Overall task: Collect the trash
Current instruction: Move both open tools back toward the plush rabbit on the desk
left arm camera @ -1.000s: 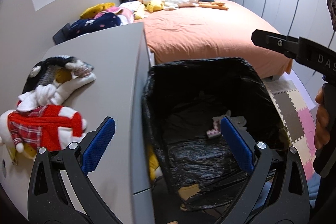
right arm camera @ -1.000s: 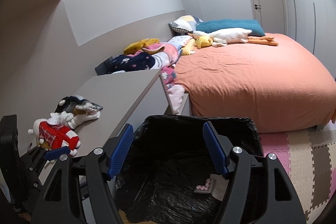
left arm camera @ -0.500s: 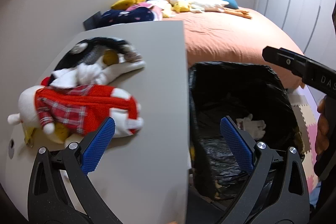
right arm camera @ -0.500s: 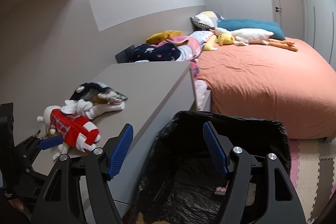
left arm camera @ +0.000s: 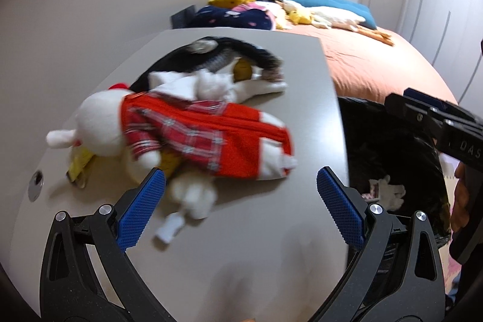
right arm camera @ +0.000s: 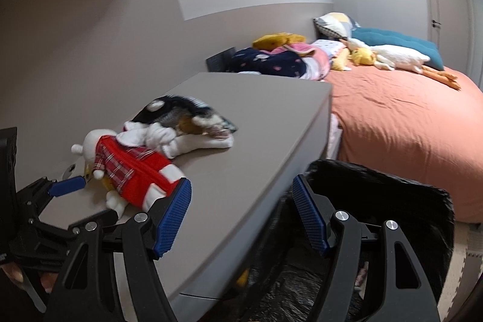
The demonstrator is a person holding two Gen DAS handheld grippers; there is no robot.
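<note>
Looking through the left wrist view, I see my left gripper (left arm camera: pixel 238 189) with its jaws wide apart and nothing between them, hovering over the grey desk (left arm camera: pixel 256 246). The plush (left arm camera: pixel 193 135) in red plaid lies just beyond the fingertips, nearer the left one, with a heap of dark and white soft things behind it. What I judge to be trash is the yellow wrapper (left arm camera: pixel 79 166) poking out from under the plush's head, left of my left finger and outside the gap. It looks light, thin and crinkly; I would pinch its exposed near edge. The bin (left arm camera: pixel 392 159) with its black liner stands right of the desk, white scraps inside.

In the right wrist view, my right gripper (right arm camera: pixel 241 212) also stands open and empty, straddling the desk's near edge, the bin below its right finger. The plush lies left of its left finger; the wrapper is barely visible there.
</note>
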